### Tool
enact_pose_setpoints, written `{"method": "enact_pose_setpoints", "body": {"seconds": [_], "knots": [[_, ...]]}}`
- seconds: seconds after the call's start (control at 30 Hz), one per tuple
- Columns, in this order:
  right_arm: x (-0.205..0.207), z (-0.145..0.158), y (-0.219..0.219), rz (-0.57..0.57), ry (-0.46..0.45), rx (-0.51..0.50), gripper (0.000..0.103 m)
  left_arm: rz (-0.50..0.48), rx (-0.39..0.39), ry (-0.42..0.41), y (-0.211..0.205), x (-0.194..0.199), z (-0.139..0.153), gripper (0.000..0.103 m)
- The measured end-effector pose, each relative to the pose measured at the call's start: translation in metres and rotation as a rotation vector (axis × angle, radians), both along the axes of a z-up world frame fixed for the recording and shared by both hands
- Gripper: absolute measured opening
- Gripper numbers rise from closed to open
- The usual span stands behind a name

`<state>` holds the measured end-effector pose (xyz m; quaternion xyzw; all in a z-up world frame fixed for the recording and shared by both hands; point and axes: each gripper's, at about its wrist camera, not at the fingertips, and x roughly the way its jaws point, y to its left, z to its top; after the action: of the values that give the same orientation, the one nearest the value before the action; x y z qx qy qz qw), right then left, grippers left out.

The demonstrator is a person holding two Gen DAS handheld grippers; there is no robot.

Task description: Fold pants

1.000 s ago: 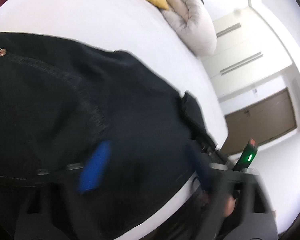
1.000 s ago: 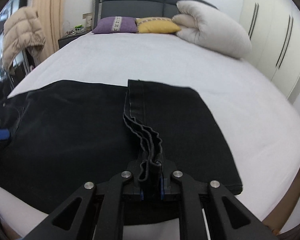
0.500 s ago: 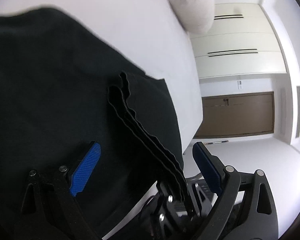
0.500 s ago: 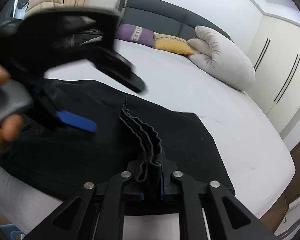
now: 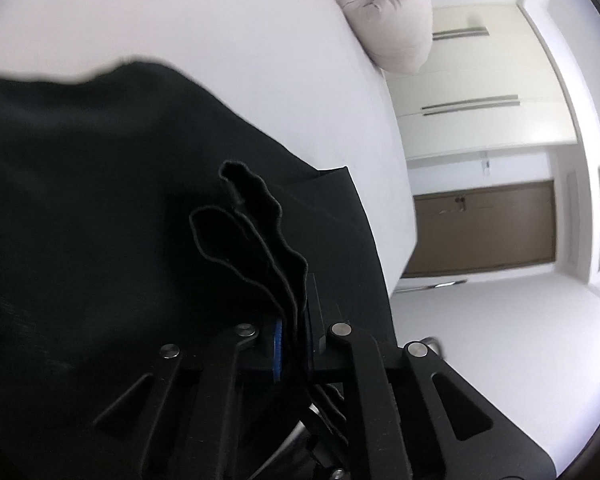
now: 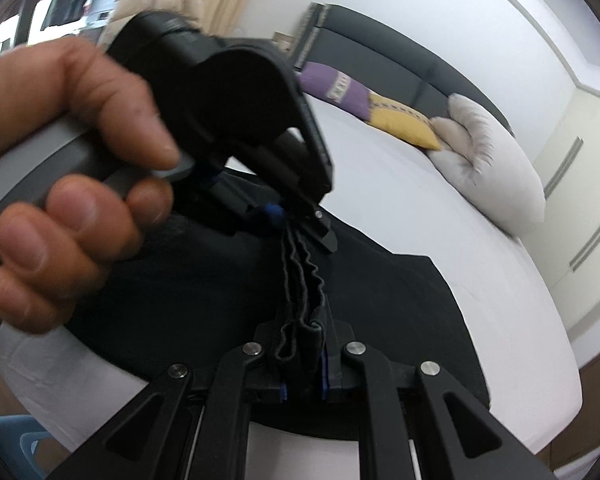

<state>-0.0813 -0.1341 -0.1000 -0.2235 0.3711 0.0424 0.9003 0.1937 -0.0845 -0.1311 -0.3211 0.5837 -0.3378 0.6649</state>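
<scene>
Black pants point(image 5: 100, 200) lie spread on the white bed point(image 5: 180, 20), also in the right wrist view point(image 6: 400, 308). A stack of hem layers point(image 6: 300, 280) stands up from the cloth. My right gripper point(image 6: 302, 384) is shut on the near end of this stack. My left gripper point(image 5: 292, 340) is shut on the same stack from the other side; it shows in the right wrist view point(image 6: 284, 216), held by a hand point(image 6: 68, 168) and pinching the far end.
A grey-white pillow point(image 6: 492, 168), a yellow cushion point(image 6: 404, 124) and a purple cushion point(image 6: 336, 88) lie by the dark headboard point(image 6: 380, 48). White wardrobes point(image 5: 480, 80) and a brown door point(image 5: 484, 228) stand beyond the bed. A beige jacket point(image 6: 168, 4) hangs at the left.
My left gripper swung from the waist end over to the raised hem stack and closed on it, facing my right gripper. The right gripper kept its hold and lifted slightly.
</scene>
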Motion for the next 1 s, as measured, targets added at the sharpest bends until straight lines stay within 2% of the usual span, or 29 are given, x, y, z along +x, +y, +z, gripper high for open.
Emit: {"method": "enact_pose_setpoints", "body": {"seconds": [0.23, 0.27, 0.4, 0.6, 0.67, 0.73, 0.77, 0.83, 0.9, 0.93, 1.0], "knots": [[0.004, -0.005, 0.028, 0.079, 0.036, -0.026, 0.012, 0.004, 0.068, -0.045, 0.023, -0.003, 0.003, 0.006], [0.005, -0.008, 0.033, 0.093, 0.046, -0.033, 0.012, 0.005, 0.08, -0.046, 0.01, -0.01, 0.001, 0.006], [0.011, -0.018, 0.044, 0.132, 0.083, -0.055, 0.012, 0.015, 0.114, -0.042, 0.018, -0.011, -0.007, 0.006], [0.031, -0.029, 0.041, 0.149, 0.131, -0.047, 0.013, 0.033, 0.143, -0.03, 0.022, -0.014, -0.026, 0.006], [0.037, -0.034, 0.035, 0.148, 0.16, -0.038, 0.015, 0.038, 0.155, -0.021, 0.038, -0.017, -0.031, 0.007], [0.038, -0.032, 0.033, 0.151, 0.16, -0.03, 0.018, 0.047, 0.163, -0.026, 0.037, -0.02, -0.033, 0.007], [0.039, -0.028, 0.03, 0.15, 0.163, -0.011, 0.02, 0.055, 0.169, -0.029, 0.038, -0.022, -0.032, 0.008], [0.04, -0.022, 0.021, 0.138, 0.172, 0.032, 0.037, 0.072, 0.182, -0.033, 0.042, -0.025, -0.028, 0.009], [0.04, -0.016, 0.008, 0.121, 0.191, 0.096, 0.045, 0.096, 0.219, -0.058, 0.047, -0.031, -0.017, 0.009], [0.039, -0.011, -0.001, 0.116, 0.213, 0.149, 0.045, 0.117, 0.274, -0.086, 0.049, -0.034, -0.009, 0.009], [0.039, -0.003, -0.02, 0.115, 0.271, 0.263, 0.045, 0.14, 0.321, -0.123, 0.051, -0.039, 0.003, 0.009]]}}
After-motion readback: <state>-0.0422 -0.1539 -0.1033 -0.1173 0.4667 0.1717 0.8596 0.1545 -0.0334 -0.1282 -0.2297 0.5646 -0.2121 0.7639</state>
